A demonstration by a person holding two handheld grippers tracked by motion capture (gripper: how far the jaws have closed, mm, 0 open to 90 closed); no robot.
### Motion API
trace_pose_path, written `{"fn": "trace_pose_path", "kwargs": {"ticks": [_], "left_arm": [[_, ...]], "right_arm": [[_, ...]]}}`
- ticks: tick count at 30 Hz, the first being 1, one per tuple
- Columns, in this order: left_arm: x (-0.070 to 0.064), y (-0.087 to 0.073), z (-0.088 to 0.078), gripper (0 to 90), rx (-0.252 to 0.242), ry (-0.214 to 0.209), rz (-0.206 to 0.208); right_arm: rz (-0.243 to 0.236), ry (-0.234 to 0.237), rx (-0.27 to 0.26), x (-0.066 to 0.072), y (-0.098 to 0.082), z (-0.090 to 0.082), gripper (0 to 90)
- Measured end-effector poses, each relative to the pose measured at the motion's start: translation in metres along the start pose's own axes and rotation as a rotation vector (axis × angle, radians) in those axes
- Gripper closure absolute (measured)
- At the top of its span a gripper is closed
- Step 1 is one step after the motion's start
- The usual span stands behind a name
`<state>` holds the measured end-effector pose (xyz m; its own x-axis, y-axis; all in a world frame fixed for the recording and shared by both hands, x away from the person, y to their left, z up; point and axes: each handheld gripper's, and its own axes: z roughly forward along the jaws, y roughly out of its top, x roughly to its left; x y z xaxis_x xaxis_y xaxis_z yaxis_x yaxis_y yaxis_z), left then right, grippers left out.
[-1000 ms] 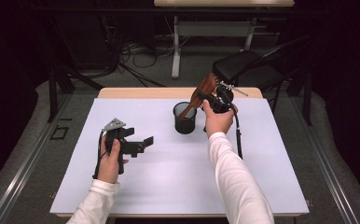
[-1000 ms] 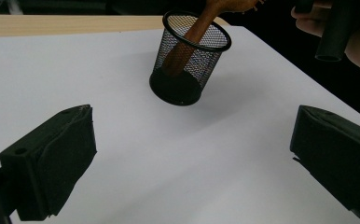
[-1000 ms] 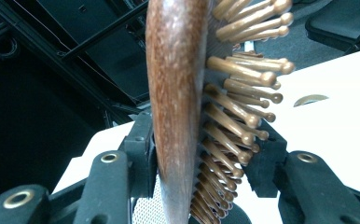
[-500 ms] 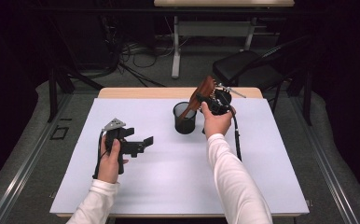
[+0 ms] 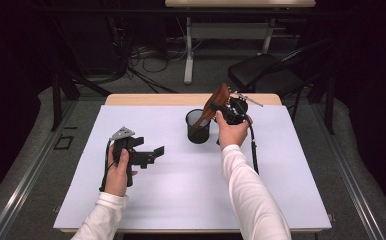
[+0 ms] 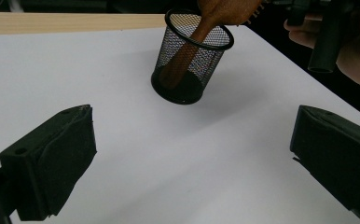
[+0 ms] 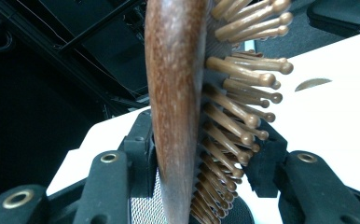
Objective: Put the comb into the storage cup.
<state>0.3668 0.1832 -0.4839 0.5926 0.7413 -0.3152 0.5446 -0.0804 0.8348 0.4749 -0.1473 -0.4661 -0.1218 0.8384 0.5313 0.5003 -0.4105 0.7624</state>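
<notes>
A person sits at a white table (image 5: 191,200) with a two-jaw gripper in each hand. The right gripper (image 5: 224,108) is pinching a wooden hairbrush (image 5: 220,98) by its head; in the right gripper view the jaws press on both sides of the brush (image 7: 178,116), one against the smooth wooden back and the other among the rounded wooden bristles. The brush is tilted, its handle reaching down into a black mesh cup (image 5: 198,126) that stands upright near the far middle of the table, just left of the right hand (image 5: 232,132). In the left gripper view the handle runs slantwise inside the mesh cup (image 6: 191,56), its end low against the wall near the bottom; whether it rests on the floor of the cup cannot be told. The left gripper (image 5: 151,154) is held low over the near left part of the table, well apart from the cup, with its jaws spread wide and nothing between them. Compared with a second ago, very little differs: the brush is tilted into the cup at the same angle, the right hand is in nearly the same spot, and the left hand (image 5: 117,167) has not moved.
</notes>
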Motion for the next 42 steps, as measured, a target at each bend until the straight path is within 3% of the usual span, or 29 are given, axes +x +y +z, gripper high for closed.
{"fn": "trace_pose_path", "kwargs": {"ticks": [11,30,42], "left_arm": [[0.0002,-0.0001,0.0001,0.3,0.0,0.001,-0.002],[0.0004,-0.0003,0.0003,0.3,0.002,0.002,0.0],[0.0004,-0.0005,0.0007,0.2,0.003,0.003,0.0]], "right_arm": [[0.005,0.003,-0.004,-0.001,-0.0013,0.0002,51.8],[-0.042,0.014,-0.011,-0.0011,-0.0046,-0.0004,50.7],[-0.033,0.024,-0.028,-0.0048,-0.0073,-0.001,49.4]]}}
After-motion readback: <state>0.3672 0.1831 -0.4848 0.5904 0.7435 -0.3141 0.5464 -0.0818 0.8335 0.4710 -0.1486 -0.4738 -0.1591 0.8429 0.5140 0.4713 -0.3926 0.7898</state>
